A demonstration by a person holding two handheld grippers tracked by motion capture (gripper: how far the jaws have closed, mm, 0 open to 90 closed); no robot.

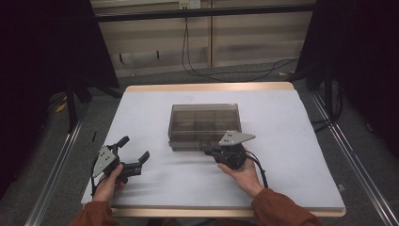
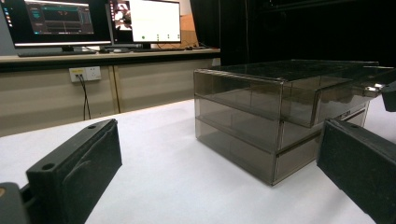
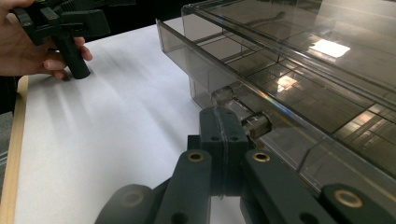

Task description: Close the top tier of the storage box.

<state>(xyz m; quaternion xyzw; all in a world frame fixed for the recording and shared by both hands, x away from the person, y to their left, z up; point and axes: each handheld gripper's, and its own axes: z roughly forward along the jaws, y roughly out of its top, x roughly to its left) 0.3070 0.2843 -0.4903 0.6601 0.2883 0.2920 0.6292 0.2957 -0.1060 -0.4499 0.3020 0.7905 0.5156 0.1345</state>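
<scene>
The right tool [image 3: 227, 140] has its two black jaws pressed together at the small clear handle [image 3: 243, 114] on the front of the top drawer [image 3: 289, 88]. They look pinched on the handle, though the angle hides whether the pads truly grip it or only rest against it. Directly ahead of that tool stands the smoky, see-through plastic drawer box [image 1: 204, 126], two tiers high and divided inside into compartments. Its top drawer stands slightly proud of the tier below. The box sits near the middle of the white-covered bench [image 1: 291, 160].

The left tool [image 1: 123, 159] rests well off to the side of the box, low over the bench, with its jaws spread wide and nothing between them. From its own camera the box lies ahead and to the right, untouched.

The main risk is in the pull. The box looks light and nothing braces it, so a tug on the handle could drag the whole box across the smooth cover instead of sliding the drawer. A narrow pinch on a slick, small handle could also slip free. Pulling off-line could jam the drawer in its rails.
</scene>
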